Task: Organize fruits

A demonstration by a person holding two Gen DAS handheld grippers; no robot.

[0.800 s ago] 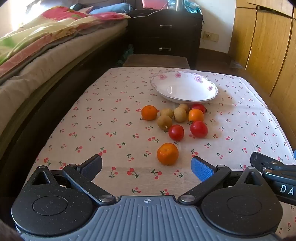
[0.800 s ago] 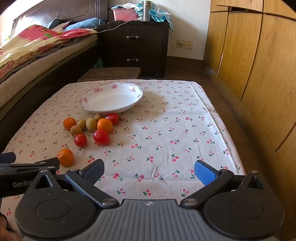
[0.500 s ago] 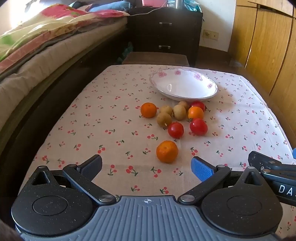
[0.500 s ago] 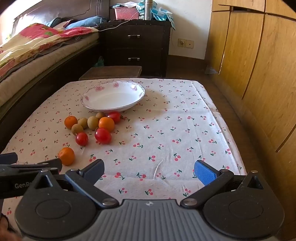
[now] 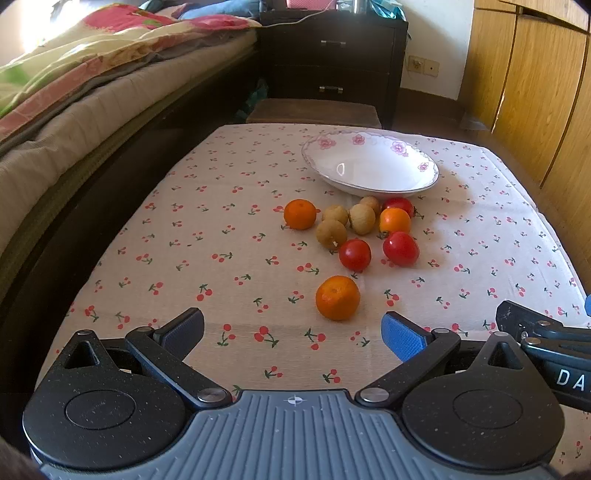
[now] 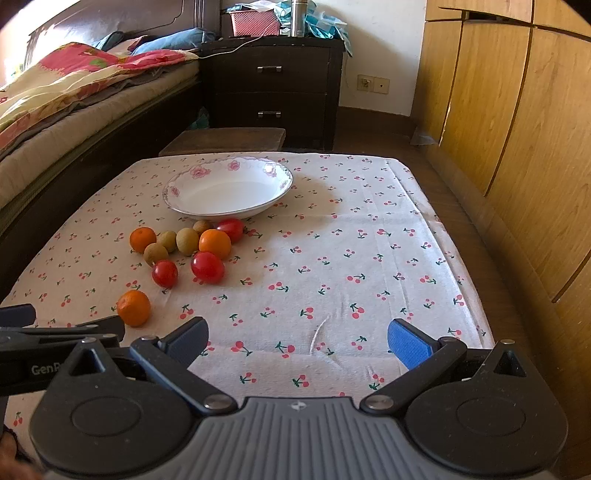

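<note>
while fingers gape | oranges point(image 5: 337, 297) 3 | tomatoes point(image 5: 355, 254) 3 | brown fruits point(image 5: 331, 233) 4 | bowl point(image 5: 430, 172) 1

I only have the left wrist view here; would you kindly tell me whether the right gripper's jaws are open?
Observer: Yes, the right gripper is wide open, with nothing between its jaws but tablecloth.
Operator: Thank you. My view cuts off the top of the dark nightstand; what is standing on it?
Observer: On the nightstand there is a pink basket.
Operator: Is there anything beside it?
Observer: Yes, a metal flask stands upright just to the right of the basket.
</note>
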